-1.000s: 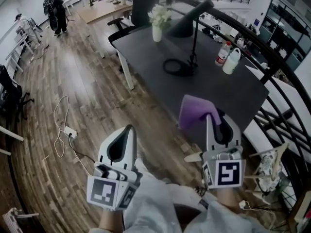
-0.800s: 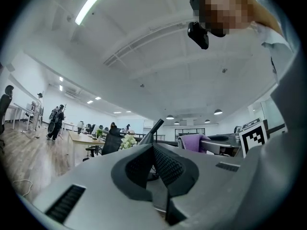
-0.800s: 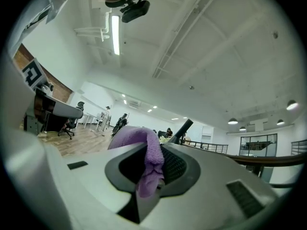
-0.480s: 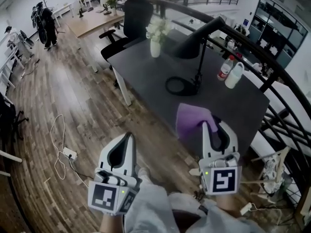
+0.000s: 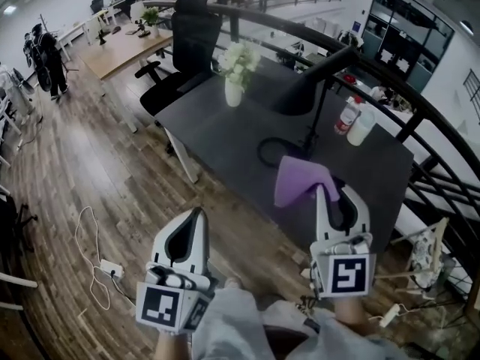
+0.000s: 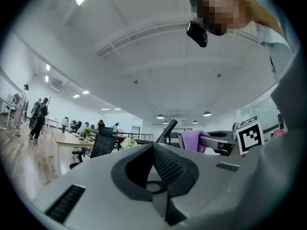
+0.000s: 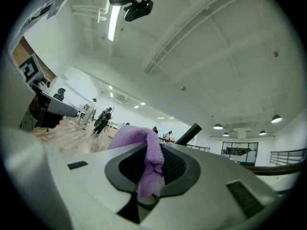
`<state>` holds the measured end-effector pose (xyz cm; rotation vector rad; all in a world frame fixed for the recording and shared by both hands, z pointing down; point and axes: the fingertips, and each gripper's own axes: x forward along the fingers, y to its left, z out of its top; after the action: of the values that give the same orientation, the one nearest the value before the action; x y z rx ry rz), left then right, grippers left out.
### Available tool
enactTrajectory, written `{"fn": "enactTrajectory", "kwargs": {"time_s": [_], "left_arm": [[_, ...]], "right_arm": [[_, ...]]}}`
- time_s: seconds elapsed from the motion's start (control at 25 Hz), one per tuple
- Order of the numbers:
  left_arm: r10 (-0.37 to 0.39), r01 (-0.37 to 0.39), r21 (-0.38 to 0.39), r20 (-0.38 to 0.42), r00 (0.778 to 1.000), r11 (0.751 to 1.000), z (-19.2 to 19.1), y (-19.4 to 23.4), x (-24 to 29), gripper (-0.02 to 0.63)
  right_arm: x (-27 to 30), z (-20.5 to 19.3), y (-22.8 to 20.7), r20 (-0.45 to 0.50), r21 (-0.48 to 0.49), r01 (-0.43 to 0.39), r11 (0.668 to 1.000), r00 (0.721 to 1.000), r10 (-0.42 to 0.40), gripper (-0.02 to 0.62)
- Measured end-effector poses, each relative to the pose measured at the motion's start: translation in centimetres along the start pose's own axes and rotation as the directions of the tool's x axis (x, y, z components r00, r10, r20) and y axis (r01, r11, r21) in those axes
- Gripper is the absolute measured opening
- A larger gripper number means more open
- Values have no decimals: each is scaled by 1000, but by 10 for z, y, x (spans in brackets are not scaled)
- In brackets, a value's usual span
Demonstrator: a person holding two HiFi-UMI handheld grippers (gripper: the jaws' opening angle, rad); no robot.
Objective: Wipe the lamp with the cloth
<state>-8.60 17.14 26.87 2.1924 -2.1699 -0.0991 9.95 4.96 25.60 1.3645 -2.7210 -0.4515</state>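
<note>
A black desk lamp (image 5: 309,88) stands on the dark table (image 5: 225,130), its round base (image 5: 281,152) toward the near edge and its shade (image 5: 294,100) angled left. My right gripper (image 5: 324,190) is shut on a purple cloth (image 5: 298,178), held over the table's near edge, just short of the lamp base. In the right gripper view the cloth (image 7: 146,164) hangs pinched between the jaws, with the lamp arm (image 7: 188,133) beyond. My left gripper (image 5: 196,214) is shut and holds nothing, over the wooden floor left of the table. The left gripper view shows the lamp arm (image 6: 165,131) far off.
A white vase of flowers (image 5: 236,73) stands at the table's far left. Two bottles (image 5: 354,120) sit at its right end. A black office chair (image 5: 180,55) is behind the table. A curved dark railing (image 5: 420,103) runs along the right. Cables and a power strip (image 5: 105,265) lie on the floor.
Both grippers and the view have advanced toward the table. The cloth in the right gripper is closer to the lamp base. The left gripper stays shut and low.
</note>
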Motion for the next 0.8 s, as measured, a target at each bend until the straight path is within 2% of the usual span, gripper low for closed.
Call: {"fn": "enactTrajectory", "kwargs": {"time_s": [0.24,0.48,0.8], "left_arm": [[-78,78,7,-17,997,997,1,34,28,6],[-153,153,5,7,988,988,5,40,48,6],[-192,192,-18,24,981,981,0,46,73,6]], "right_arm": [[33,11,-8,12,-33,118,992,993,-118,64],[47,20,-27,30,-69,203,977,979,-202,64],[67,32,-60,43,-129,308,943,951,-305,64]]}}
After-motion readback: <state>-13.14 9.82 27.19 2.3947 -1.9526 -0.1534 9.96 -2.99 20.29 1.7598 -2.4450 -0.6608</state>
